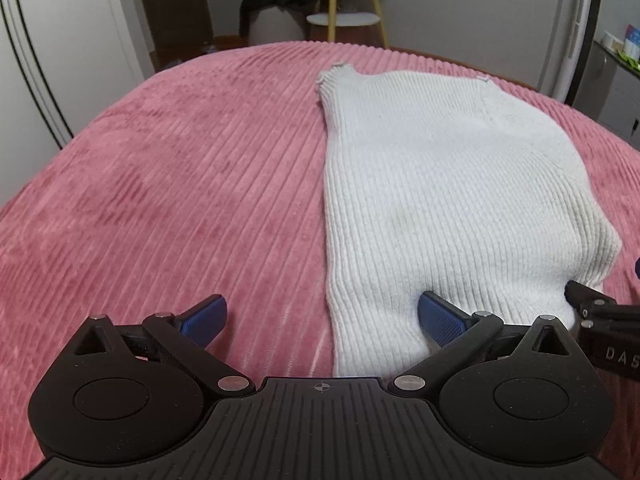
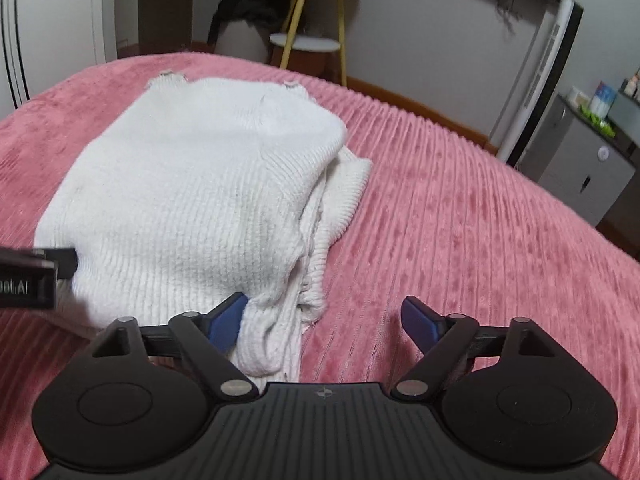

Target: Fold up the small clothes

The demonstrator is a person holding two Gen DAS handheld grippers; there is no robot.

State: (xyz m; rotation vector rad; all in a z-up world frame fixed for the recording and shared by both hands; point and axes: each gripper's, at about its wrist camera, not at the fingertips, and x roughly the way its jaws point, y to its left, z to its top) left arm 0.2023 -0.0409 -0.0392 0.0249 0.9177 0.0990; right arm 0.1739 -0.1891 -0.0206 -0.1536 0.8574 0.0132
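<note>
A white ribbed knit garment lies folded lengthwise on a pink corduroy bedspread. My left gripper is open at the garment's near left corner, its right finger over the knit, its left finger over the spread. In the right wrist view the garment shows stacked layers along its right side. My right gripper is open at the near right corner, its left finger against the knit. Each gripper shows at the edge of the other's view: the right one, the left one.
Beyond the bed's far edge stand a yellow-legged stand with a round white shelf, dark clothing on a pale seat, a white door, and a tall white appliance beside a grey cabinet.
</note>
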